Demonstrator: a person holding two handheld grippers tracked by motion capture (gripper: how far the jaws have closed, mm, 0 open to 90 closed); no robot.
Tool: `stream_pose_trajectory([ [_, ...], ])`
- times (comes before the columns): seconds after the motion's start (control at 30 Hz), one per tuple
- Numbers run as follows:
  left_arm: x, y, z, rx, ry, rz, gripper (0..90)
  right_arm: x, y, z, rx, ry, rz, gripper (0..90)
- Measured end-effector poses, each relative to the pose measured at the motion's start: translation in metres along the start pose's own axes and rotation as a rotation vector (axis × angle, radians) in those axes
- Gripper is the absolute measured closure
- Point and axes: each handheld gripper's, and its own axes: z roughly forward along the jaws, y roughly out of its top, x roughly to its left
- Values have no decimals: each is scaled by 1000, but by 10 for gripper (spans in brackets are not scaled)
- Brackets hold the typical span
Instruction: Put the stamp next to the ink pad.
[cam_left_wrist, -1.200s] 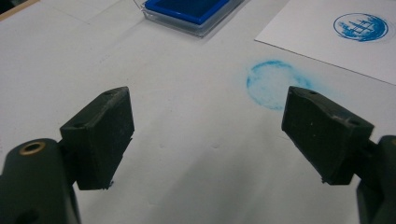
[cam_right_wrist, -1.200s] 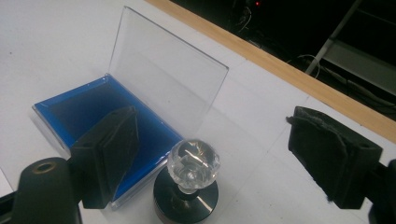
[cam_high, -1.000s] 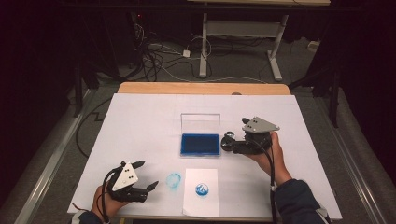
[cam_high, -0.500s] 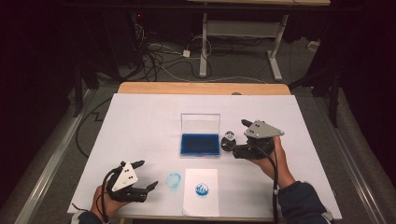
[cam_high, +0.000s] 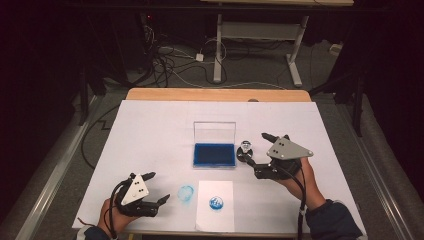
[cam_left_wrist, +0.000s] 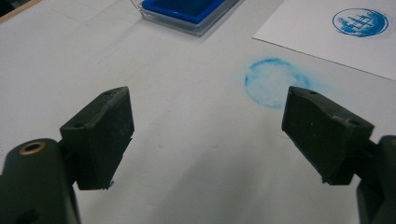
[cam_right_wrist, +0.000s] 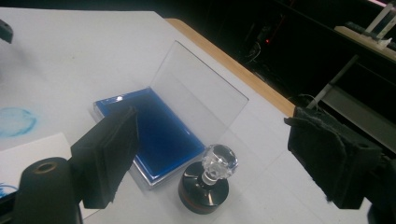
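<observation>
- High view: take the open ink pad (cam_high: 214, 154) as your landmark, its clear lid standing up along its far edge. Your stamp (cam_high: 245, 148), black base with a clear knob, stands upright on the white table cover (cam_high: 150, 130) just to the right of the pad. Your right gripper (cam_high: 255, 148) sits right of the pad as well, its jaws spread with the stamp close to them but not pinched. Nearer to you than the pad lies a sheet of paper (cam_high: 215, 214) bearing a round blue print (cam_high: 216, 203), and left of that sheet a fainter blue smudge (cam_high: 185, 193) marks the table cover itself. Your left gripper (cam_high: 158, 188) rests well to the near left of the pad, jaws spread and empty.
- Left gripper view: your jaws stand wide apart with nothing between them, low over the table cover (cam_left_wrist: 116, 56). The blue smudge (cam_left_wrist: 271, 82) lies just beyond the right-hand jaw. The ink pad (cam_left_wrist: 189, 10) is farther off at the top edge, and the paper (cam_left_wrist: 327, 42) with its print (cam_left_wrist: 360, 22) lies right of the pad.
- Right gripper view: your jaws are spread wide, and the stamp (cam_right_wrist: 208, 185) stands between them, touched by neither, its base just beside the near corner of the ink pad (cam_right_wrist: 149, 130). The pad's lid (cam_right_wrist: 196, 100) is raised behind it. The blue smudge (cam_right_wrist: 16, 122) shows far left of the pad.
</observation>
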Motion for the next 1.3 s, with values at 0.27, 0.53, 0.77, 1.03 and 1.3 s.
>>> stream_pose_trajectory([
  [0.27, 0, 0, 1, 3, 0, -1, 160, 3, -3, -16, -19, -1, -19, 163],
  [0.53, -1, 0, 1, 5, -1, -1, 160, 3, -9, -31, -34, -8, -30, 164],
  [0.77, -1, 1, 1, 6, 1, 2, 160, 2, -17, -41, -49, -6, -35, 165],
  [1.03, -1, 1, 1, 8, 2, 5, 159, 0, -28, -50, -38, -19, -24, 165],
  [1.3, -1, 1, 1, 10, 4, 8, 159, 0, -42, -55, -5, -46, -25, 165],
])
